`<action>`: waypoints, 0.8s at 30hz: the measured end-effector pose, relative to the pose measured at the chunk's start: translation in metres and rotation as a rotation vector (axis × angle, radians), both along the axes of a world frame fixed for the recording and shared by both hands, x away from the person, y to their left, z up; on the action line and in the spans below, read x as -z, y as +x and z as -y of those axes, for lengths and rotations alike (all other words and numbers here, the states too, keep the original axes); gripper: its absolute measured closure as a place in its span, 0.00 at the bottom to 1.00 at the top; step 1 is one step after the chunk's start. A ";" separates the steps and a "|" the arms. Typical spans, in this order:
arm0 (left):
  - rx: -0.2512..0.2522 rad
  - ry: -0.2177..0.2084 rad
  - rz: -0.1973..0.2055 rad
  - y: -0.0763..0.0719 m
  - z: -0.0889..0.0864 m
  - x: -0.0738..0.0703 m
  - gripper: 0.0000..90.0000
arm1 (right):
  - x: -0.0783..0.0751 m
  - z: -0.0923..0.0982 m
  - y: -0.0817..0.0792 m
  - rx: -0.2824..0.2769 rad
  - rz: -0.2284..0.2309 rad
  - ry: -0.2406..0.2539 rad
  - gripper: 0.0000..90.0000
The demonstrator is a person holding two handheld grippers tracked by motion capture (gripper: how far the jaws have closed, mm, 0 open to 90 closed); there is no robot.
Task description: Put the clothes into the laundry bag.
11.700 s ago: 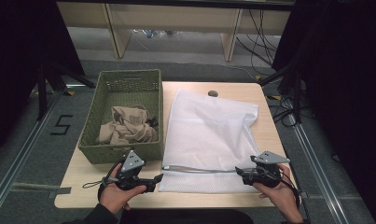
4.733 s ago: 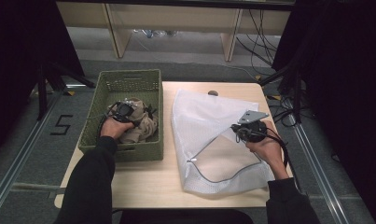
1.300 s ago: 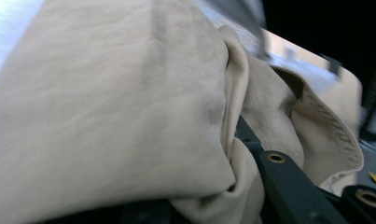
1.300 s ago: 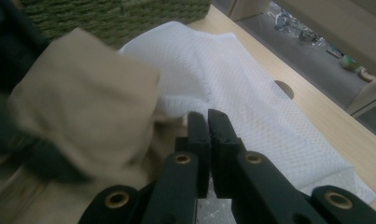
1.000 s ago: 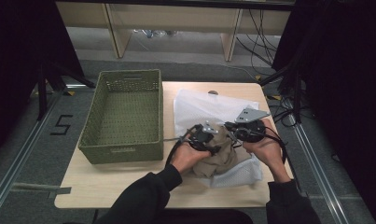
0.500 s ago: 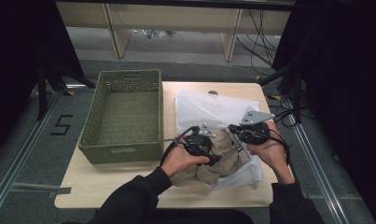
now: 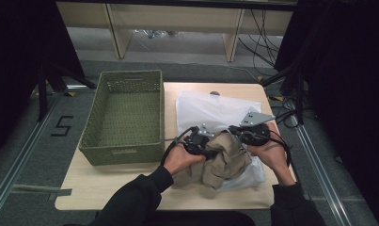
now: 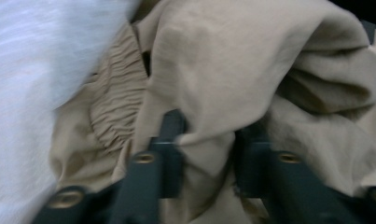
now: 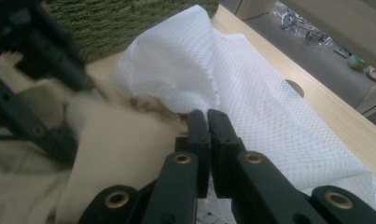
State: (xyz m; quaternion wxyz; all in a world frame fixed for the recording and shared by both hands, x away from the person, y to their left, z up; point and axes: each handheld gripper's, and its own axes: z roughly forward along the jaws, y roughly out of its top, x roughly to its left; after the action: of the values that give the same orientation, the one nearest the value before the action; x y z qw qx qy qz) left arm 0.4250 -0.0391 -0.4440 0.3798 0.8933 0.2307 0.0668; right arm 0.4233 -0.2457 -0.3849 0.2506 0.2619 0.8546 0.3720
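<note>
One tan garment (image 7: 223, 157) — out of the green basket (image 7: 123, 117), lying at the mouth of the white mesh bag (image 7: 210, 109), partly in. Left gripper (image 7: 202, 146) clamps a cloth fold; right gripper (image 7: 239, 134) pinches the bag's edge, jaws closed. Remaining — push fully inside.

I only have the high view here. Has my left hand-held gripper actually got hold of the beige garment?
Observer: Yes. The left hand-held gripper has just been closing its jaws, and a fold of the beige garment is pinched between them.
Operator: And the right one?
Observer: The right hand-held gripper is shut on the rim of the white mesh bag.
Operator: Which part of the garment is nearest the bag?
Observer: Its gathered elastic waistband.
</note>
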 end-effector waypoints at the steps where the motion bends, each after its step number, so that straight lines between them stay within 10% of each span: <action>1: 0.007 -0.001 0.003 -0.001 0.006 -0.002 0.86 | -0.001 0.000 -0.001 -0.006 -0.002 -0.005 0.99; 3: -0.061 -0.066 -0.003 0.003 0.011 -0.003 0.89 | -0.003 -0.002 -0.003 -0.012 0.003 -0.005 0.99; 10: -0.222 -0.091 0.036 0.038 0.007 -0.012 0.93 | -0.009 -0.005 -0.011 -0.028 0.009 -0.009 0.99; 13: -0.155 -0.073 -0.027 0.039 0.012 -0.004 0.88 | -0.005 -0.005 -0.013 -0.033 0.004 -0.025 0.99; 17: -0.120 -0.065 -0.039 0.030 0.004 -0.001 0.43 | 0.000 0.001 -0.011 -0.010 -0.015 -0.021 0.99; 19: -0.187 -0.076 -0.039 0.034 -0.015 -0.002 0.33 | 0.001 0.002 -0.010 -0.016 -0.012 -0.020 0.99; 24: -0.171 -0.060 -0.107 0.044 -0.028 0.012 0.16 | 0.002 -0.001 -0.010 -0.019 -0.015 -0.028 0.99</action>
State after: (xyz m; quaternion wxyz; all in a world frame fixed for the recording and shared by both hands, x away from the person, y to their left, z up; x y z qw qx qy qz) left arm 0.4690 -0.0107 -0.4565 0.3865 0.8608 0.3280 0.0444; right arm 0.4133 -0.2446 -0.3871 0.2441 0.2530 0.8640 0.3604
